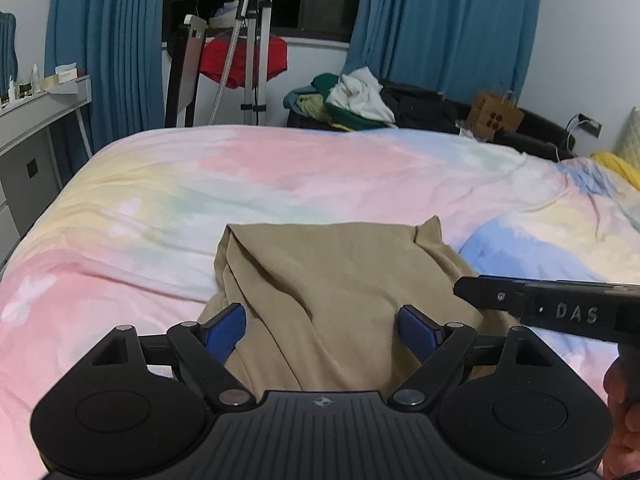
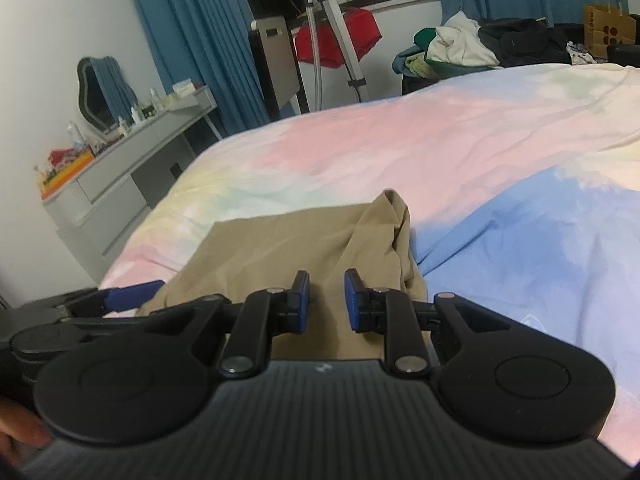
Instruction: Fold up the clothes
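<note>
Tan garment [image 1: 340, 292] lies rumpled on a pastel duvet [image 1: 280, 176] — left gripper [image 1: 322, 330] spread wide above it, right gripper [image 2: 327, 300] narrowed, a gap showing, clamping nothing.

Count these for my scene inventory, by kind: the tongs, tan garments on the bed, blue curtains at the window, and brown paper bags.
tongs: 2 (left tongs, right tongs)
tan garment: 1
blue curtains: 2
paper bag: 1
Total: 6
</note>
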